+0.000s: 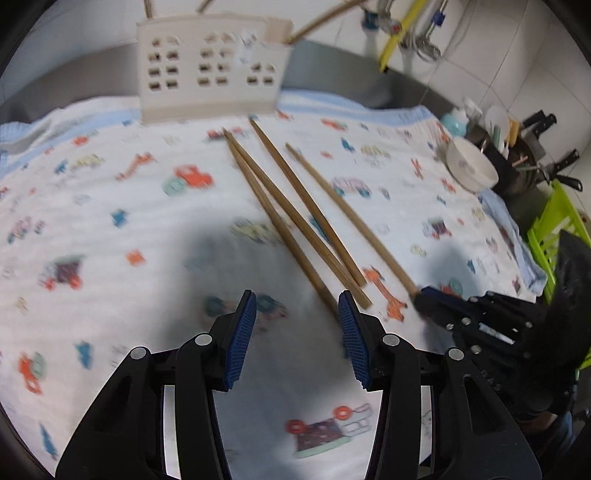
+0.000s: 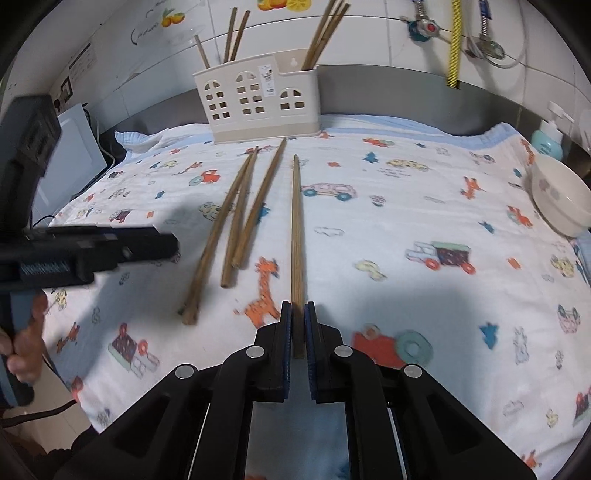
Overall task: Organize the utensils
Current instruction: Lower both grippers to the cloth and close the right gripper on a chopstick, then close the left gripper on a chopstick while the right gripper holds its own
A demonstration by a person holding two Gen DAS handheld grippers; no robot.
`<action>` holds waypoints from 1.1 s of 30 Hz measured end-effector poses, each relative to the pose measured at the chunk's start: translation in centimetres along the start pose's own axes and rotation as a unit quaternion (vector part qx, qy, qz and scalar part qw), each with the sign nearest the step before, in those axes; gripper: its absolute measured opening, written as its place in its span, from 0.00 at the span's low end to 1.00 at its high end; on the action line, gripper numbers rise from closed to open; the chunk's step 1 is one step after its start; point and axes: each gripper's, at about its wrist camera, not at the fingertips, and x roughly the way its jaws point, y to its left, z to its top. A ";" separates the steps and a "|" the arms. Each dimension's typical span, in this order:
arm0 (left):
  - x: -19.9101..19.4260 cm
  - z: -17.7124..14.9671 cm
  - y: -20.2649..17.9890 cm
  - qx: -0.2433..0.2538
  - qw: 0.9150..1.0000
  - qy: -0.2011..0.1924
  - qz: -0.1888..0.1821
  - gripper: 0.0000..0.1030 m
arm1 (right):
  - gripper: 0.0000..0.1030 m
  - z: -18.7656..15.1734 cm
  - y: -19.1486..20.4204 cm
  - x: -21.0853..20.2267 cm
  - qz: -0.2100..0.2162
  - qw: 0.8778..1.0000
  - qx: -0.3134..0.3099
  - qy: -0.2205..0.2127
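The right gripper (image 2: 297, 314) is closed on the near end of a single chopstick (image 2: 296, 236). Both blue pads press against the wood, and the stick runs straight ahead from the jaws toward the utensil holder (image 2: 258, 107). Whether its far tip rests on the cloth cannot be told.

The left gripper (image 1: 297, 306) stands partly open, with nothing between its pads. The right-hand pad (image 1: 354, 332) sits just beside the near ends of the loose chopsticks; contact cannot be confirmed because the left wrist view is blurred. In the right wrist view the left gripper (image 2: 162, 245) enters from the left edge, held by a hand (image 2: 26, 347).

Three loose chopsticks (image 2: 236, 218) lie on the printed cloth (image 2: 443, 295), left of the held stick. Two of them touch at their far ends and spread apart toward the camera; the third lies just to their right.

The utensil holder is a cream, perforated box standing upright at the far edge of the cloth. More chopsticks (image 2: 325, 33) stand in its right compartment, and others (image 2: 232, 33) stand in its left part.

A white bowl (image 2: 561, 199) sits at the right edge of the cloth.
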 end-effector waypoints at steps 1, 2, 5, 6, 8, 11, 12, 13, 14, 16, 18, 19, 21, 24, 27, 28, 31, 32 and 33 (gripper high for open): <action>0.3 -0.2 -0.3 -0.002 1.000 0.004 0.000 0.44 | 0.07 -0.1 -0.2 -0.1 0.000 1.000 0.001 0.000; 0.6 -0.4 -0.6 -0.002 1.000 0.006 0.003 0.44 | 0.07 -0.2 -0.4 -0.2 0.001 1.000 0.003 0.001; 1.2 -0.8 -1.6 0.004 1.000 0.009 0.013 0.44 | 0.07 -0.6 -0.6 -0.5 0.003 1.000 0.006 0.001; 1.3 -0.9 -1.9 0.012 1.000 0.007 0.024 0.44 | 0.07 -0.6 -0.6 -0.5 0.004 1.000 0.006 0.000; 1.4 -0.9 -2.3 0.023 0.999 0.004 0.040 0.44 | 0.07 -0.7 -0.5 -0.5 0.004 1.000 0.007 -0.001; 1.6 -1.1 -3.2 0.057 0.995 -0.004 0.078 0.47 | 0.07 -0.6 -0.5 -0.5 0.005 1.000 0.009 -0.002; 1.6 -1.2 -3.3 0.064 0.994 -0.008 0.091 0.47 | 0.07 -0.6 -0.4 -0.5 0.005 1.000 0.010 -0.002; 1.6 -1.2 -3.2 0.068 0.992 -0.011 0.104 0.47 | 0.07 -0.6 -0.4 -0.5 0.005 1.000 0.010 -0.002; 1.5 -1.2 -3.1 0.068 0.992 -0.012 0.105 0.47 | 0.07 -0.6 -0.4 -0.5 0.005 1.000 0.010 -0.002; 1.3 -1.0 -2.6 0.066 0.991 -0.014 0.113 0.46 | 0.07 -0.6 -0.4 -0.5 0.004 1.000 0.009 -0.002; 1.1 -0.6 -1.4 0.060 0.989 -0.019 0.137 0.45 | 0.07 -0.6 -0.4 -0.5 0.004 1.000 0.009 -0.002; 1.1 -0.5 -1.0 0.054 0.989 -0.018 0.135 0.45 | 0.07 -0.6 -0.4 -0.5 0.004 1.000 0.009 -0.003; 0.8 -0.2 0.4 0.033 0.991 -0.017 0.126 0.44 | 0.07 -0.6 -0.3 -0.5 0.005 1.000 0.009 -0.004; 0.7 0.1 1.6 0.017 0.992 -0.022 0.124 0.36 | 0.07 -0.6 -0.1 -0.4 0.004 1.000 0.008 -0.005; 0.6 0.1 1.9 0.011 0.993 -0.029 0.111 0.31 | 0.07 -0.4 0.0 -0.2 0.006 1.000 0.013 -0.007; 0.7 0.1 1.9 0.012 0.994 -0.032 0.108 0.30 | 0.07 -0.4 0.0 -0.1 0.006 1.000 0.013 -0.007; 1.0 0.3 1.7 0.023 0.993 -0.035 0.111 0.24 | 0.07 -0.3 0.1 0.1 0.005 1.000 0.015 -0.008; 1.2 0.4 1.6 0.025 0.993 -0.036 0.112 0.20 | 0.07 -0.2 0.1 0.1 0.005 1.000 0.015 -0.008; 1.3 0.6 1.8 0.025 0.993 -0.037 0.112 0.18 | 0.07 -0.2 0.1 0.1 0.004 1.000 0.016 -0.009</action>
